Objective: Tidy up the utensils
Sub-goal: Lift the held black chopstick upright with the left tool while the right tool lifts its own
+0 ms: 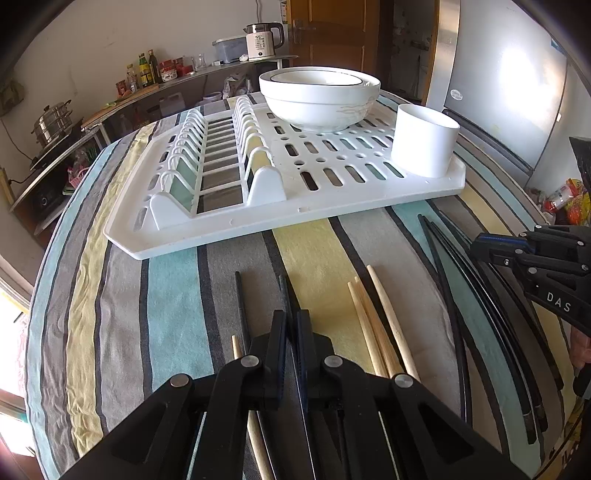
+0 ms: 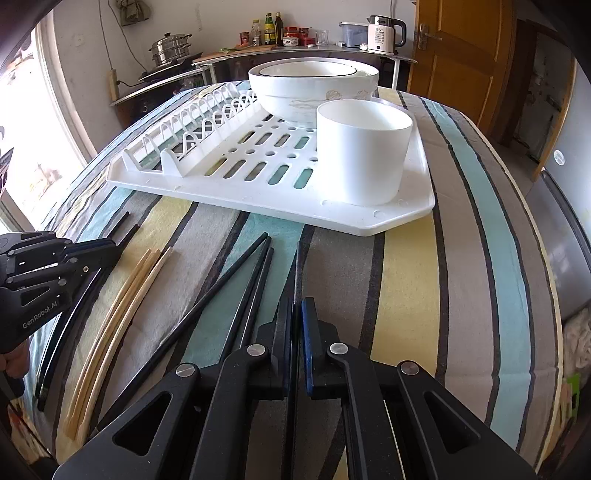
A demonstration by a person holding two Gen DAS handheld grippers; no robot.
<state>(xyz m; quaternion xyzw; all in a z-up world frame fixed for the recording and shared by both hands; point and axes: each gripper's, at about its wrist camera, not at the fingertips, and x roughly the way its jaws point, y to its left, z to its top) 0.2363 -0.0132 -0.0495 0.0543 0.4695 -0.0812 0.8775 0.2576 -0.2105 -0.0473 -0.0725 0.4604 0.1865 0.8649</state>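
Note:
My left gripper [image 1: 291, 325] is shut on a black chopstick [image 1: 285, 291] that lies low over the striped cloth. My right gripper [image 2: 296, 317] is shut on another black chopstick [image 2: 296, 269] pointing at the rack. Three wooden chopsticks [image 1: 376, 317] lie right of the left gripper; they also show in the right wrist view [image 2: 122, 306]. More black chopsticks [image 2: 236, 280] lie left of the right gripper. A white utensil cup [image 2: 364, 151] stands empty on the white dish rack's [image 2: 410, 214] near right corner; the cup also shows in the left wrist view [image 1: 424, 140].
Stacked white bowls [image 1: 319, 96] sit at the back of the rack [image 1: 258, 225]. A plate slot section [image 1: 207, 162] fills its left part. A fridge [image 1: 509, 85] stands to the right. A counter with pots, bottles and a kettle [image 2: 384, 33] lies behind.

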